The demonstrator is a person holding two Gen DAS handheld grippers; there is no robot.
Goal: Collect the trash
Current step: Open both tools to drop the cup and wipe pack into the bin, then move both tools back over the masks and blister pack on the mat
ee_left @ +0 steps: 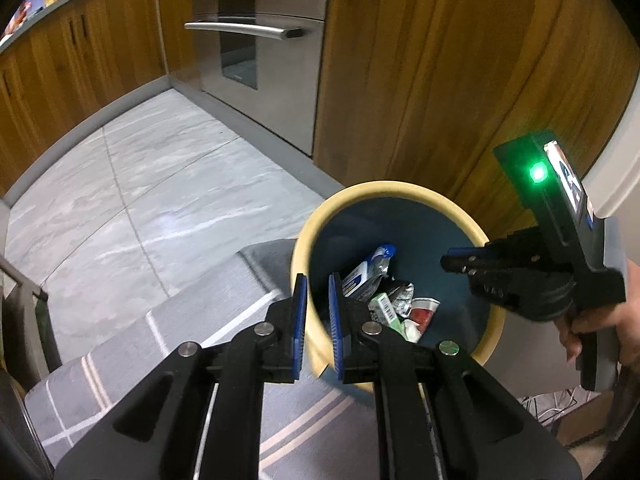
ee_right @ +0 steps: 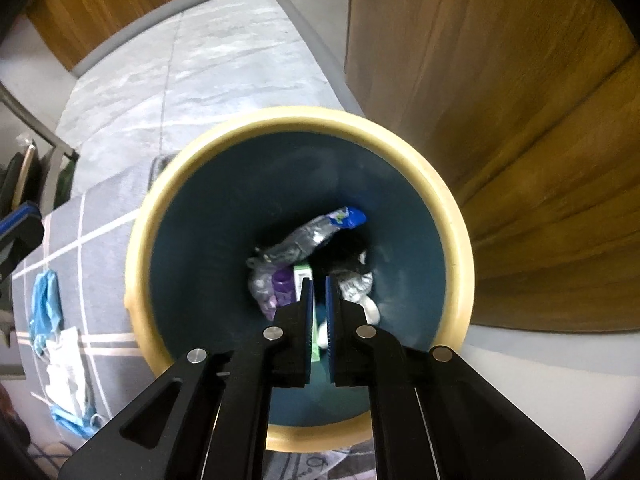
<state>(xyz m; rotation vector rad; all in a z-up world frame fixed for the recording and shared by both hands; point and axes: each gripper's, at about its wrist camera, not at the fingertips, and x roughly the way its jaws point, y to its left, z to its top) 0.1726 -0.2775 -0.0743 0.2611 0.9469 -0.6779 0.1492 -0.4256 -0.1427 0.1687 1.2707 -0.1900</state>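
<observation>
A round bin with a cream rim (ee_left: 384,189) (ee_right: 296,117) and dark blue inside stands on the floor by a wooden cabinet. Inside lie several pieces of trash: a crumpled wrapper with a blue end (ee_left: 376,266) (ee_right: 320,228), a green box (ee_left: 386,308) (ee_right: 302,276), a red-and-white cup (ee_left: 424,310). My left gripper (ee_left: 318,292) is nearly shut and empty, its jaws straddling the bin's near rim. My right gripper (ee_right: 318,292) is nearly shut and empty, held over the bin's mouth; it also shows in the left wrist view (ee_left: 452,262).
The bin sits at the edge of a grey rug with pale stripes (ee_left: 224,308) (ee_right: 92,248). Blue face masks (ee_right: 46,308) and a white paper scrap (ee_right: 68,364) lie on the rug left of the bin. Steel oven (ee_left: 256,32), wooden cabinets (ee_left: 440,80), grey tile floor (ee_left: 140,184).
</observation>
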